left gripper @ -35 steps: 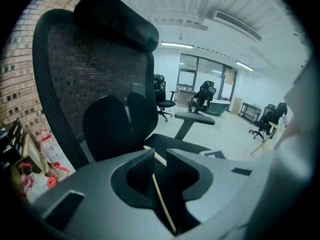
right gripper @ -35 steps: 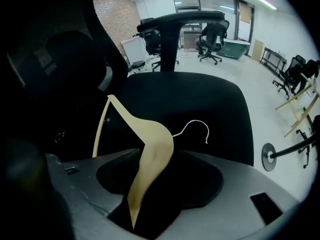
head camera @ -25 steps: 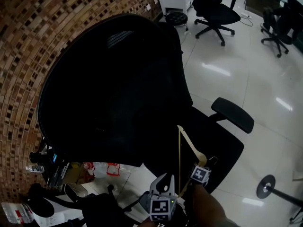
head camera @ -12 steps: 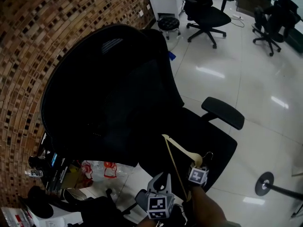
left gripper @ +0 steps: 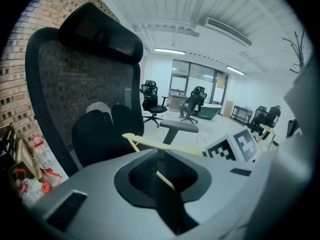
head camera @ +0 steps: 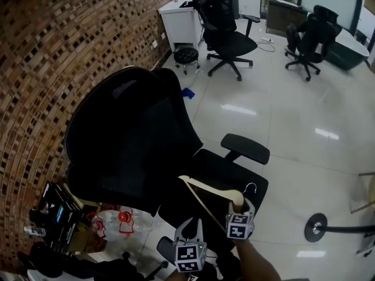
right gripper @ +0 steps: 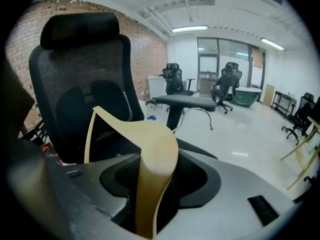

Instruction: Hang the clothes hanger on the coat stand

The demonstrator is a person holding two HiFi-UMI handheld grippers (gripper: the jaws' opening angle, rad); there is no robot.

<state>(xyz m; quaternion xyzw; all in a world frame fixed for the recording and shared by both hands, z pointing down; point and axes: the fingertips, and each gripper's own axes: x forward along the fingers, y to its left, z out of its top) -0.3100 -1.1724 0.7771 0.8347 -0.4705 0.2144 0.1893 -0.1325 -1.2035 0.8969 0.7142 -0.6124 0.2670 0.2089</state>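
Clothes hanger point(head camera: 206, 187) swung flatter; right gripper point(head camera: 238, 208) pinches its middle. Left gripper point(head camera: 191, 230) just beside, jaws pressed together, empty.

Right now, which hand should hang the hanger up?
Right. The right gripper is shut on the wooden hanger, with its metal hook sticking out free. The left gripper only sits beside it.

A large black office chair point(head camera: 135, 151) fills the middle, its backrest toward 9 o'clock by the brick wall point(head camera: 53, 69). At 6 o'clock the right gripper point(head camera: 239, 208) clasps a pale wooden hanger point(head camera: 208, 187) by its neck, over the seat. The left gripper point(head camera: 195, 230) sits just beside it, toward 8 o'clock. Two further chairs point(head camera: 225, 28) stand near 12 and 1 o'clock, and a round black base point(head camera: 316, 227) lies at 4 o'clock.
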